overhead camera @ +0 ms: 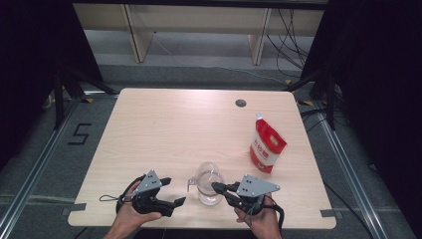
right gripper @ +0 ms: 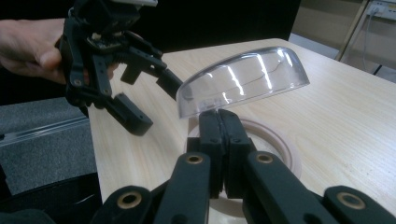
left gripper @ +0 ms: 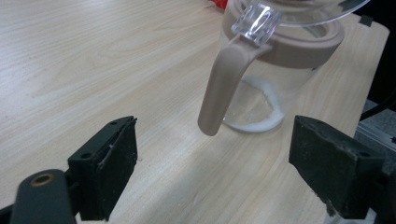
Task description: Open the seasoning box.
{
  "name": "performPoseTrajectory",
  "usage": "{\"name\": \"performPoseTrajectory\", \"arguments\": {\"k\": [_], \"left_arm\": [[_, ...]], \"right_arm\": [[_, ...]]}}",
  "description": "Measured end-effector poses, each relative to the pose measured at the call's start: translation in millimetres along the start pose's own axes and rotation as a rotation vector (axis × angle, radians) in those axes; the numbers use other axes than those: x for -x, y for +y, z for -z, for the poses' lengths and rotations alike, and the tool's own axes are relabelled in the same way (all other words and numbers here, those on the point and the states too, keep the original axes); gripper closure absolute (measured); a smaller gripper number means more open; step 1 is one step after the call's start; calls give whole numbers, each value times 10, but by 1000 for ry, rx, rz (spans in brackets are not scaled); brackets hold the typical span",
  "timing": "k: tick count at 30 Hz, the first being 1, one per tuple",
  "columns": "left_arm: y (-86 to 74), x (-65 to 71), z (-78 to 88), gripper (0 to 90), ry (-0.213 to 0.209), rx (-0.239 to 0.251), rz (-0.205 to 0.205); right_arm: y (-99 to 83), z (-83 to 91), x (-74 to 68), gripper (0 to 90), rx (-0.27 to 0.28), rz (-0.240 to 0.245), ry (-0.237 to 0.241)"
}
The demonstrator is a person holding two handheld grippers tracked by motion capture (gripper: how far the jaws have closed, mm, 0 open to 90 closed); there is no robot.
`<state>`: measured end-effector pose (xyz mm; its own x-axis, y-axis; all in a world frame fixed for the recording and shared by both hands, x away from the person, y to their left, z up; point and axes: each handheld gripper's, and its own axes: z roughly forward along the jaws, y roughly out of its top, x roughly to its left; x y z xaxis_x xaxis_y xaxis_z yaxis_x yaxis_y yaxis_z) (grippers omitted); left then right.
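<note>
From up high, the clear jug (overhead camera: 208, 183) sits near the worktop (overhead camera: 164, 134) front edge, between both grippers, red pouch (overhead camera: 266, 145) off right. Left gripper (left gripper: 212, 170) view: fingers spread wide, nothing gripped, jug handle (left gripper: 222, 91) just ahead. Right gripper (right gripper: 219, 122) view: fingers pinched tight on the jug's raised clear lid (right gripper: 243, 80).

We see the jug (overhead camera: 209, 185) standing on the table (overhead camera: 164, 129) near its near edge, between the 2 grippers: the left gripper (overhead camera: 175, 191) just left of it, the right gripper (overhead camera: 217, 187) touching it from the right. The jug's handle (left gripper: 223, 88) points left toward the left gripper, and its lid (right gripper: 243, 80) is tilted up over the rim. The pouch (overhead camera: 266, 145) stands farther back, to the jug's right, with the table's hole (overhead camera: 241, 103) beyond it.
</note>
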<state>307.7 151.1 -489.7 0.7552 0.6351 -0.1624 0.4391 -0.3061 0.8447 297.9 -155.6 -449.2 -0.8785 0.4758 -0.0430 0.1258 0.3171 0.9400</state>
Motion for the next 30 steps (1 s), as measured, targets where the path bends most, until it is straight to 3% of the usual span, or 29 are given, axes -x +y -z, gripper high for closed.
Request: {"name": "performPoseTrajectory", "arguments": {"k": [1,2,3,7,9,13,14,20,21,22,23,24,26,27,30], "left_arm": [[-13,3,-10,151,-2,4,1],[-20,4,-9,151,-4,1,-2],[-30,4,-11,151,-2,8,-15],[-82,34,-35,151,9,7,-10],[-92,45,-45,151,20,-17,-23],[-99,56,-58,151,7,13,-9],[-98,44,-49,151,14,-12,-19],[-98,45,-48,151,15,-9,0],[-99,42,-49,151,14,-11,-6],[-99,49,-49,151,21,-17,-4],[-98,29,-47,151,30,-36,-33],[-101,50,-59,151,21,-14,-10],[-96,46,-50,151,14,-19,-19],[-94,44,-49,151,15,-19,-19],[-97,39,-65,151,15,-6,-18]], "right_arm": [[6,0,-4,896,-2,-2,4],[13,-18,2,895,16,26,2],[16,-14,-17,895,-2,-1,11],[29,-52,-37,891,5,13,9],[35,-64,-52,891,5,17,15],[45,-87,-70,888,9,11,18],[44,-103,-66,887,20,11,28],[63,-135,-108,883,8,5,27],[66,-146,-95,882,18,33,21],[69,-152,-104,880,17,29,28],[71,-162,-112,880,14,18,47],[73,-162,-121,880,9,20,36],[83,-181,-108,880,21,56,37],[81,-190,-129,880,18,26,48],[85,-206,-142,880,10,29,52]]}}
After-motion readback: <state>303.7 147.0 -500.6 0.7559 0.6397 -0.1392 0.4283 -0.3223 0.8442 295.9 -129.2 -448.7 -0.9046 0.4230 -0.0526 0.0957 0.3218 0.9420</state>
